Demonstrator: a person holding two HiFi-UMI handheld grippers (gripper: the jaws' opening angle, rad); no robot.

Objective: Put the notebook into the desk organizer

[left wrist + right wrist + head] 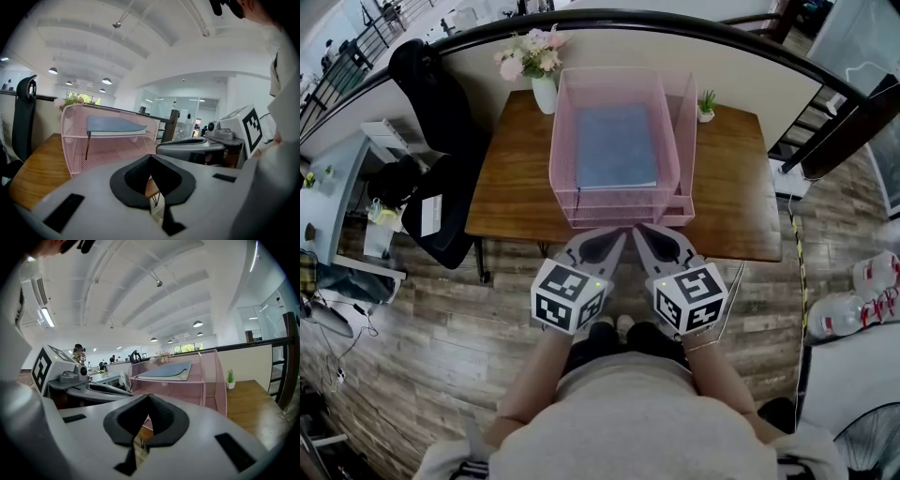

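The blue notebook (616, 147) lies flat on the top shelf of the pink wire desk organizer (572, 178) on the wooden table. From the gripper views the notebook (115, 125) (168, 371) rests in the upper tray of the organizer (75, 154) (211, 390). My left gripper (619, 236) and right gripper (642, 232) hover side by side over the table's near edge, just in front of the organizer. Both are shut with nothing between their jaws.
A white vase of flowers (536, 67) stands at the table's back left and a small potted plant (706, 106) at the back right. A black office chair (431, 150) stands left of the table (741, 187). A railing curves behind it.
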